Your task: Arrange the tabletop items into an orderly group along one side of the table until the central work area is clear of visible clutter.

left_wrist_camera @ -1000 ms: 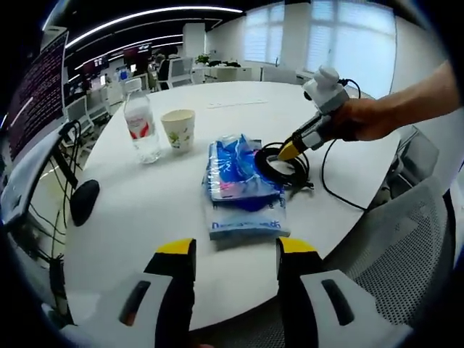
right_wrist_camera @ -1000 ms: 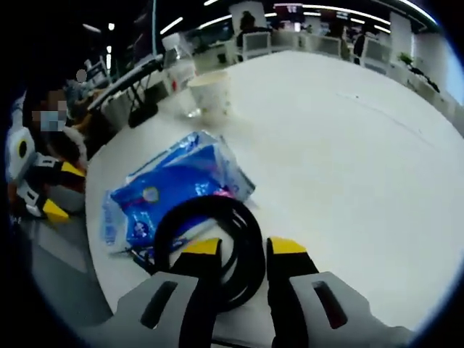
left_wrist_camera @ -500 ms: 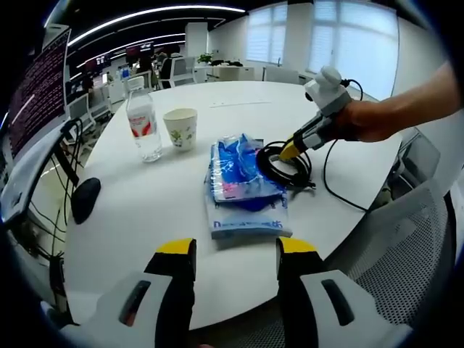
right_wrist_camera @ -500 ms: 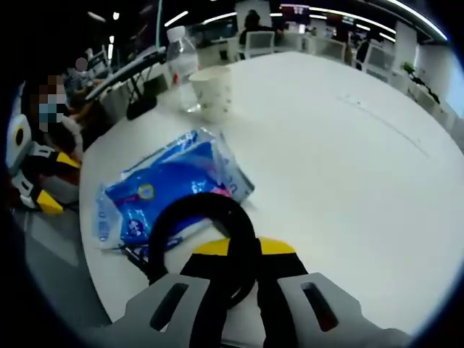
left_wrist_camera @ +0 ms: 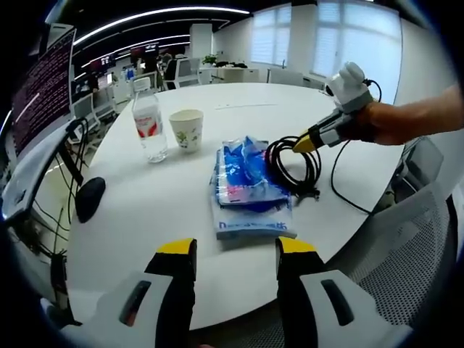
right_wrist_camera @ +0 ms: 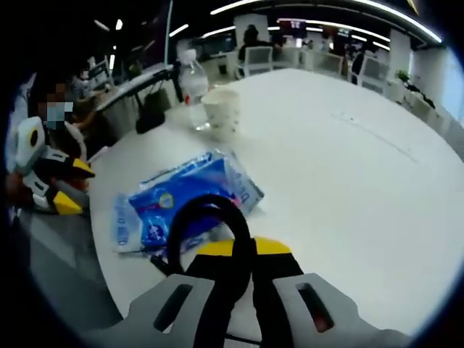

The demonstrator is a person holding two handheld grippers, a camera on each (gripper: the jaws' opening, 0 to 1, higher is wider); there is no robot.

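Observation:
A coiled black cable (left_wrist_camera: 293, 165) hangs lifted off the white round table (left_wrist_camera: 145, 203), with my right gripper (left_wrist_camera: 303, 143) shut on its top loop. In the right gripper view the cable (right_wrist_camera: 206, 221) rises between the jaws of that gripper (right_wrist_camera: 242, 249). Under it lies a blue plastic packet (left_wrist_camera: 246, 185), also seen as the packet (right_wrist_camera: 181, 206). A water bottle (left_wrist_camera: 148, 125) and a paper cup (left_wrist_camera: 188, 130) stand behind it. My left gripper (left_wrist_camera: 235, 252) stands open at the table's near edge with nothing between its fingers.
A black mouse (left_wrist_camera: 90, 199) lies at the table's left edge near dangling cables. A thin cable trails off the table's right side. A mesh chair (left_wrist_camera: 413, 246) stands at the right. Desks and chairs fill the room behind.
My right gripper closed on the cable coil and lifted it up off the table and packet. The left gripper has stayed open in place.

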